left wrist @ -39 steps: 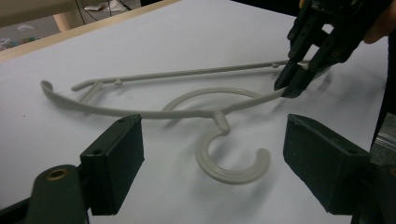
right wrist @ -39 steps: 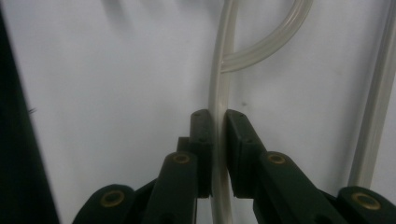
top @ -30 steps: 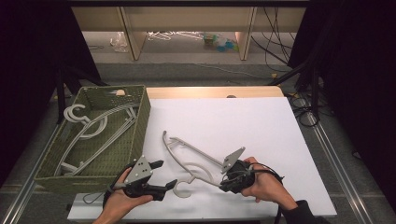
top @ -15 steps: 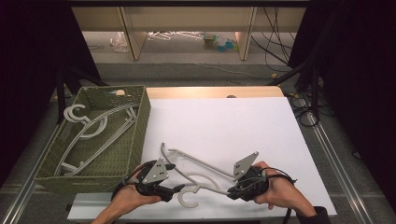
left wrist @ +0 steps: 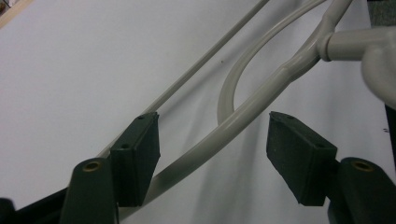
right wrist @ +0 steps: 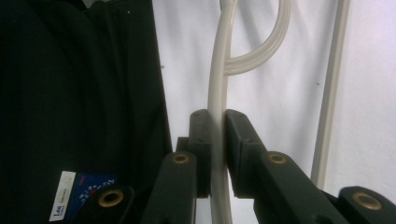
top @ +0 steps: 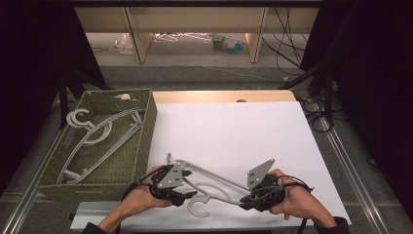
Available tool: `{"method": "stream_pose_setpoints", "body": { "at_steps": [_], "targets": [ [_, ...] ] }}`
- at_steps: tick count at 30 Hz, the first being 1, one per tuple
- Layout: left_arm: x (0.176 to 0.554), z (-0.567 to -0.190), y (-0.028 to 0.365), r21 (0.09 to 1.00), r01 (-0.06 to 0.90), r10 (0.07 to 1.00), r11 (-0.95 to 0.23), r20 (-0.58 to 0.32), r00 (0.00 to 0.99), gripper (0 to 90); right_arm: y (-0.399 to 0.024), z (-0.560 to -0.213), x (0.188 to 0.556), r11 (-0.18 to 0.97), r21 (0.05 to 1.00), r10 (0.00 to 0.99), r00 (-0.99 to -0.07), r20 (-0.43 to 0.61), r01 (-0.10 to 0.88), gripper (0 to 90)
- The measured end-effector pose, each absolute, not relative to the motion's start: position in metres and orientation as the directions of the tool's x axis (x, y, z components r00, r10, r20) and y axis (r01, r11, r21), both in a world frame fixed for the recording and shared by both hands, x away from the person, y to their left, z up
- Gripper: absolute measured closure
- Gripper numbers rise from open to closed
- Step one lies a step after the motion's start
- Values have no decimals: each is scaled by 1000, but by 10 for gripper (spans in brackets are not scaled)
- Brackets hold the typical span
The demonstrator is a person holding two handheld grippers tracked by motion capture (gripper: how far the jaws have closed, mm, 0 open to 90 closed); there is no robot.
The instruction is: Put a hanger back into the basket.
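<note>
Both grippers carried the hanger [top: 209, 187] nearer; right gripper [top: 245, 202] pinches it; left gripper [top: 187, 197] jaws spread, closing around it.

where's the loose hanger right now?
High view: the hanger is at the near edge of the white table, right of the green basket, between the left gripper and the right gripper, which is shut on it.

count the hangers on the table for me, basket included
3, perhaps more. One hanger lies on the white sheet, right gripper clamped on it. At least two basket hangers lie stacked in the green basket; others may hide beneath.
</note>
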State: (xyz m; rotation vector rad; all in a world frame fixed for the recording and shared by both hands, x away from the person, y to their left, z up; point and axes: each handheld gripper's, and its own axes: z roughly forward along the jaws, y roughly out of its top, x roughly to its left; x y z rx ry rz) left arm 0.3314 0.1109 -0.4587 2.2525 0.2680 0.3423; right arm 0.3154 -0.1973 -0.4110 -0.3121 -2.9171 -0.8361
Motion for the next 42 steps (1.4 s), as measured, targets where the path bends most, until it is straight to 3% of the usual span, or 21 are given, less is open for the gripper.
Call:
{"method": "stream_pose_setpoints", "body": {
  "at_steps": [3,9,16,24,33,38,42],
  "targets": [
    [333,-462,103,742,58,270,-667,169,948,364,-199,-410,316,823,523,170,-974,147,223,818],
    [337,-463,98,726,17,229,-687,194,954,500,-198,-411,316,819,529,167,-974,151,222,818],
    [335,-452,95,651,-122,102,-749,295,950,629,-200,-413,320,802,551,172,-973,154,229,813],
    [333,-432,94,668,-152,86,-728,310,947,701,-211,-410,327,768,582,229,-964,139,266,768],
    [330,-424,92,714,-59,127,-698,205,971,747,-216,-412,334,728,607,324,-940,105,319,692],
    [327,-419,90,730,31,179,-683,125,976,770,-216,-411,337,674,634,403,-908,114,379,530],
    [328,-417,91,741,116,237,-662,60,970,787,-215,-407,337,586,684,520,-849,94,435,371]
  ]
}}
